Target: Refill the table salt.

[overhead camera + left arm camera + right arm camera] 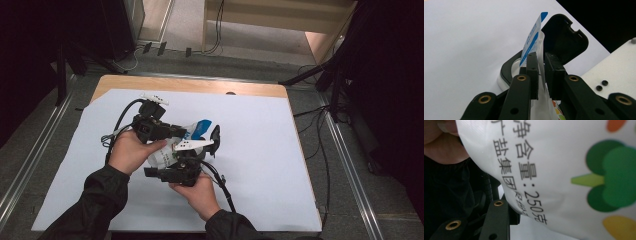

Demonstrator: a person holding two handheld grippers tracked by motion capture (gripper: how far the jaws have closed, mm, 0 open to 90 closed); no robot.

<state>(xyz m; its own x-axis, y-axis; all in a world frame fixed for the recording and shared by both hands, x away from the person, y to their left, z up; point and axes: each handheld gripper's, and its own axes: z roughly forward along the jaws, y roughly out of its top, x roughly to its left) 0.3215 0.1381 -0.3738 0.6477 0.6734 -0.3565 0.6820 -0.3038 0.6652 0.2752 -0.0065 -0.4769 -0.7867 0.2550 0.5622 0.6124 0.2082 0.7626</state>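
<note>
A white bag [161, 157] with a blue top edge and printed vegetables is held over the table between both grippers. My left gripper [540, 72] is shut on the bag's thin upper part [534, 35], just below the blue strip. From below, my right gripper [174, 160] grips the bag's body, which bulges close over one of its fingers [496, 217]. Behind the bag stands a white container [509, 70] with a black rim, its black hinged lid [564, 37] raised. In the high view the lid [215, 137] is right of the blue top [200, 127].
A white sheet [260, 165] covers the wooden table [190, 85]. Cables trail from both grippers across the sheet. Black stands and loose cables lie on the floor around the table. A hand [439, 142] is close beside the bag.
</note>
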